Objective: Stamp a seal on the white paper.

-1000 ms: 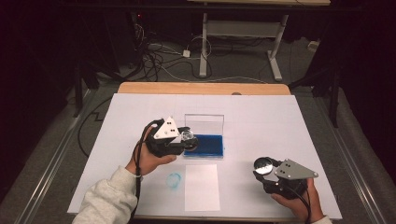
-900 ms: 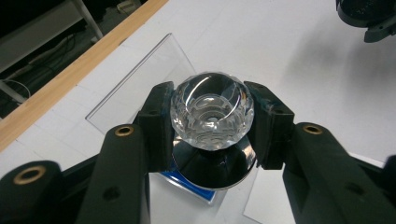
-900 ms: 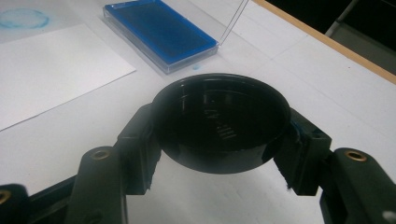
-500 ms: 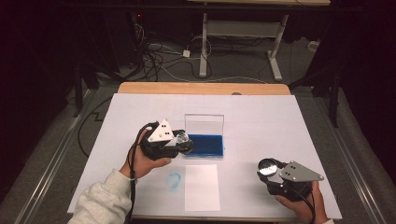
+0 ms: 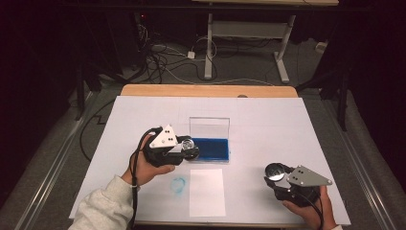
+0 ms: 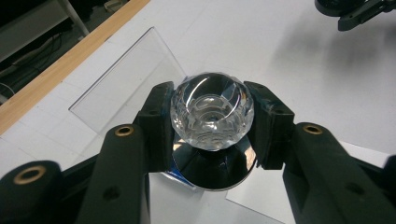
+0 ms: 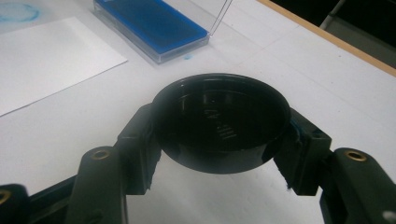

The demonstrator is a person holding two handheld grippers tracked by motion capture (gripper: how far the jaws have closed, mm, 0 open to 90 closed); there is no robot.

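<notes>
Left gripper view, crystal stamp (image 6: 212,112) clamped between left gripper (image 6: 212,122) jaws

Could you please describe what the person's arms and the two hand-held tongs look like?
Both tongs, left and right, have black bodies, each topped by a grey three-cornered plate with small dark holes. Their black jaws carry brass-coloured rivets. A black cable trails from the left one along a light grey sleeve.

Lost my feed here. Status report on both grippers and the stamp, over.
Left gripper shut on crystal-handled stamp, beside blue ink pad. Right gripper shut on black cap. Nothing blocking white paper.
</notes>
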